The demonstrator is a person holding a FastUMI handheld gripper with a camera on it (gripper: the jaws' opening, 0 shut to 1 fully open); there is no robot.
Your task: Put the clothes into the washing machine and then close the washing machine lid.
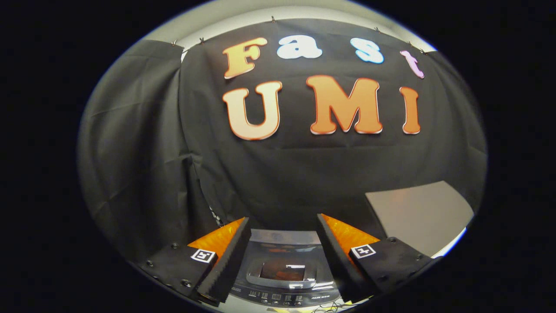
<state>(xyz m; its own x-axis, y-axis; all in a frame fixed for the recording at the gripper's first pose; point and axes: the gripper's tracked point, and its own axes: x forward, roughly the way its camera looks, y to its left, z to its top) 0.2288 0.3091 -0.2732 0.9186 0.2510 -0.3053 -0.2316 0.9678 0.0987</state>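
Observation:
My gripper is open, its two fingers spread wide with nothing between them. Below and beyond the fingers stands the washing machine, seen from above. Its lid lies flat and closed, with a dark window in the middle, and a control panel runs along the near edge. The gripper hangs well above the machine, apart from it.
A black cloth wall rises behind the machine. A grey flat board or table top sits beyond the right finger. Some wires lie near the machine's front edge.

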